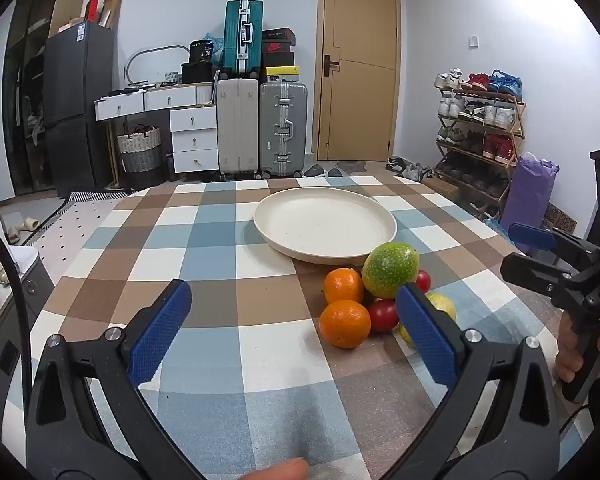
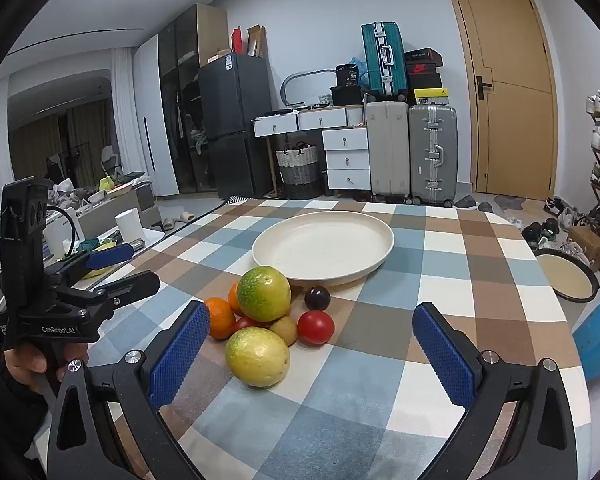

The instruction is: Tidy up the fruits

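While both grippers hang short of fruit pile [image 2: 268, 320], nothing gripped. Left gripper [image 1: 294, 334] jaws spread wide, empty; oranges [image 1: 345, 323] just ahead of right-hand pad. Right gripper [image 2: 312, 354] jaws likewise wide, empty; yellow fruit [image 2: 257, 357] between pads, untouched. Plate [image 2: 384, 240] bare, directly behind pile, nearly touching green fruit [image 2: 263, 293]. Tomato [image 2: 316, 327] and plum [image 2: 317, 297] at pile's right edge. Likely reason for wide jaws and downward tilt: readying first pick; plate close to keep transfers short.
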A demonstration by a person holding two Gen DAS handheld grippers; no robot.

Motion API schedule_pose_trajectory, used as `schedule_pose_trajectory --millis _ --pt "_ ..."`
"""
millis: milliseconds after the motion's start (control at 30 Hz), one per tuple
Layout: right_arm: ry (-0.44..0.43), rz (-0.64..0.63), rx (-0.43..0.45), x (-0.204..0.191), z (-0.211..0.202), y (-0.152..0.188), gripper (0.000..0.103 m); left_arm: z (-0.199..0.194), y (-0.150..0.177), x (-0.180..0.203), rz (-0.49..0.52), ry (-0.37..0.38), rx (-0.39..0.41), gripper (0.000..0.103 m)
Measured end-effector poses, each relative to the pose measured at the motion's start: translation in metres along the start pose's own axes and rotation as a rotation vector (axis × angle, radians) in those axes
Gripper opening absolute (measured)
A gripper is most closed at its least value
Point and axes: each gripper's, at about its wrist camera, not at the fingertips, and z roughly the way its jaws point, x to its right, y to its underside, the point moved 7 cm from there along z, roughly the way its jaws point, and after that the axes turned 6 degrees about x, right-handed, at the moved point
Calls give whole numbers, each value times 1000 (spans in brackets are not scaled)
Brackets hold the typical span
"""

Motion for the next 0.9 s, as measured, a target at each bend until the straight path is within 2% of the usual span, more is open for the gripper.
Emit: schedule_pose_trajectory --millis 900 --pt "3 2 -5 1 1 0 103 0 0 0 10 -5 6 102"
